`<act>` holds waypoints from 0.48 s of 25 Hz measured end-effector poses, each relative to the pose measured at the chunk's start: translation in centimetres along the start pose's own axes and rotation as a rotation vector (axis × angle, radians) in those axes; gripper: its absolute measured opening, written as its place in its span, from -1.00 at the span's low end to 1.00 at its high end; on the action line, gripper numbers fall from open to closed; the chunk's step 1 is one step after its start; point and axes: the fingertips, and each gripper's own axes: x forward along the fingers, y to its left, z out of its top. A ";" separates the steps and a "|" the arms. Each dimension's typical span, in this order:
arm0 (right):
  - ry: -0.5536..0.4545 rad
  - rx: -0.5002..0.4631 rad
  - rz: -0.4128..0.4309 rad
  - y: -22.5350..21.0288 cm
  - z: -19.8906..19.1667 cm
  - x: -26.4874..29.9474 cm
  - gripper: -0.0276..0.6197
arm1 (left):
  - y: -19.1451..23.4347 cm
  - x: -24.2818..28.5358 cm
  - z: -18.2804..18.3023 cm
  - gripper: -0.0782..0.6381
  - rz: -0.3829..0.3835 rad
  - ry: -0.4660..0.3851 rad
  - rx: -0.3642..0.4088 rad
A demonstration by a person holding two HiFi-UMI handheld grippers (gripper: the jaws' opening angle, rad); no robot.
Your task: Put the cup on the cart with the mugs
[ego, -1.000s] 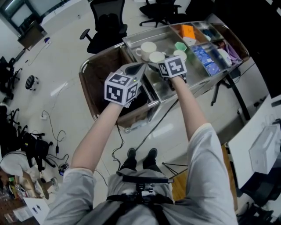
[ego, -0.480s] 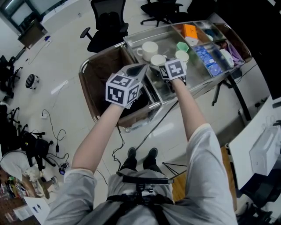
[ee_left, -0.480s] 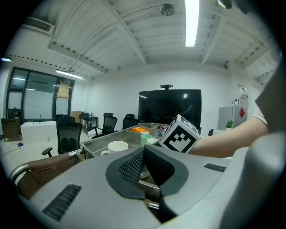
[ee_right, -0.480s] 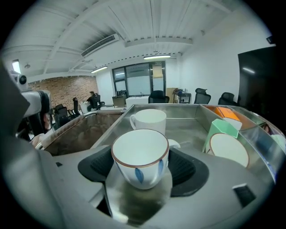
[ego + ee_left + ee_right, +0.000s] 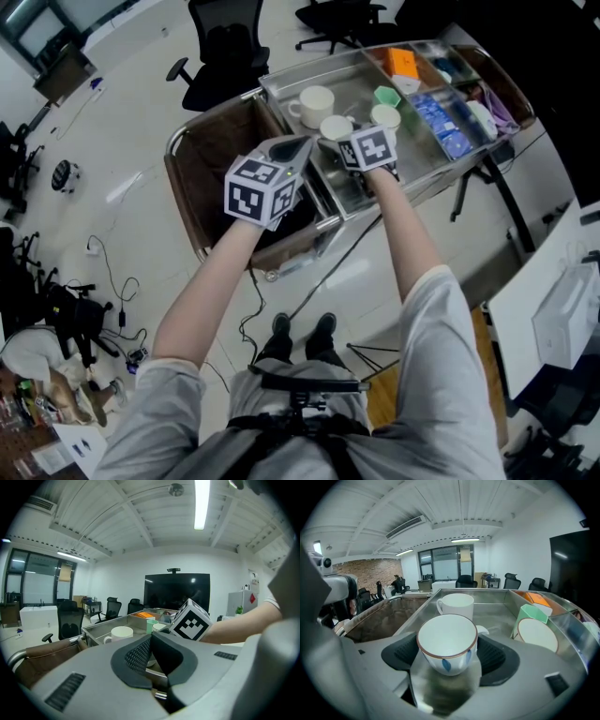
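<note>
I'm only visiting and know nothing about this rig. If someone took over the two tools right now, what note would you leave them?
Left tool: shut, empty.
Right tool: pads against the sides of the cup, over the cart's steel tray.
Cup: upright, just in front of the white mug. It looks set on the tray floor, or barely above it.
Done: cup brought to the mugs.
Left: open the right tool and back away without tipping the cup.
</note>
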 end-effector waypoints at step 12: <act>-0.100 -0.008 -0.054 -0.7 3.3 -2.5 0.50 | -0.9 0.2 0.7 -0.77 -0.015 -0.007 0.006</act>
